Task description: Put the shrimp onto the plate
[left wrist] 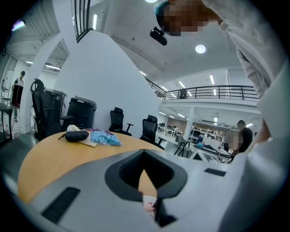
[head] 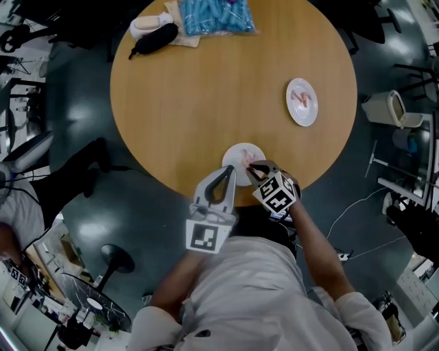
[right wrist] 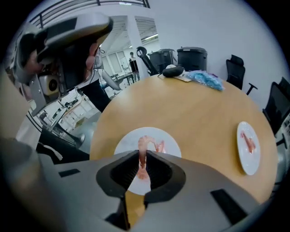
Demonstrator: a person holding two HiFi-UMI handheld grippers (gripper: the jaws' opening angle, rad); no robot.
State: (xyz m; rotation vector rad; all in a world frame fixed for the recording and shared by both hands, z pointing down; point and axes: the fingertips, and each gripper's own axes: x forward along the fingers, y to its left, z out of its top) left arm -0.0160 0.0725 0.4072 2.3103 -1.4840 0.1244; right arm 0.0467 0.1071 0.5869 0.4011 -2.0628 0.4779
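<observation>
A pink shrimp (right wrist: 142, 159) hangs between the jaws of my right gripper (right wrist: 142, 154), which is shut on it just above the near white plate (right wrist: 131, 141). That plate (head: 236, 153) lies at the table's front edge and has another shrimp (right wrist: 160, 146) lying on it. In the head view my right gripper (head: 251, 166) points steeply down over this plate. A second white plate (head: 302, 115) with a shrimp (head: 300, 99) sits further right on the table. My left gripper (head: 229, 171) hovers at the near plate's left edge, jaws together and empty.
The round wooden table (head: 206, 103) carries a blue bag (head: 214, 15), a black pouch (head: 153, 38) and a white object (head: 149, 23) at its far edge. A white bin (head: 389, 108) and cables stand on the floor to the right; office chairs ring the table.
</observation>
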